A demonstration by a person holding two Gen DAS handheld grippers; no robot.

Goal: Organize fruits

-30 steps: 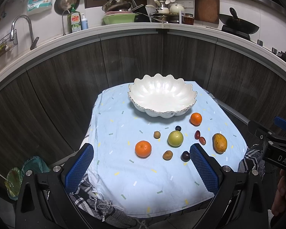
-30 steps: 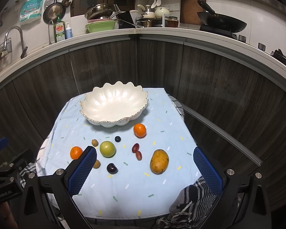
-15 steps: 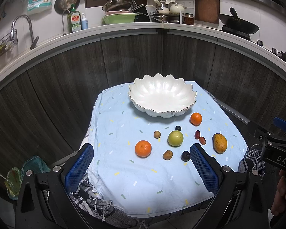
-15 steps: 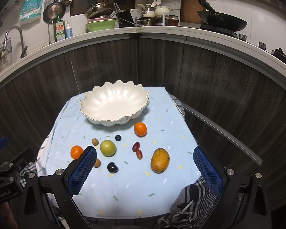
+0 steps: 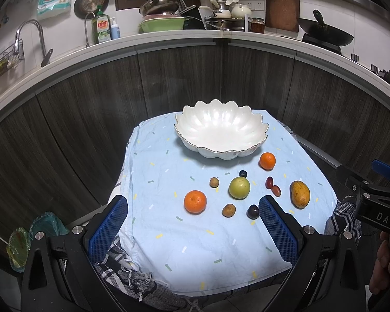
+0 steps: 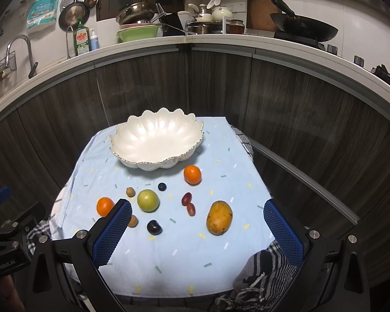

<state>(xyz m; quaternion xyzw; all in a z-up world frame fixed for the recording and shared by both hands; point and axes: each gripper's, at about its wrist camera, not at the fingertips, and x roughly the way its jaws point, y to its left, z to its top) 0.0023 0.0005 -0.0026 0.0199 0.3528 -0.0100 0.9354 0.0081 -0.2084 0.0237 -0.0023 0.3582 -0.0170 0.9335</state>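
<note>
Above cloth, right gripper [image 6: 197,231] nudged closer to mango [image 6: 219,217]; left gripper [image 5: 193,227] unmoved; both wide open, empty.

Left tool [image 5: 193,225] and right tool [image 6: 197,230] are both held level, jaws spread wide, gripping nothing.

A white scalloped bowl [image 5: 221,132] sits at the far end of a blue cloth [image 5: 195,239], its top open and unblocked. The fruit lies in a loose cluster in front of it: apple [image 5: 239,187] in the middle, oranges [image 5: 195,201] on either side, small fruits between with narrow gaps. The mango [image 5: 299,194] lies apart on the right, with bare cloth around it. The near half of the cloth is bare. Dark cabinets [image 5: 169,83] wall in the far side.
</note>
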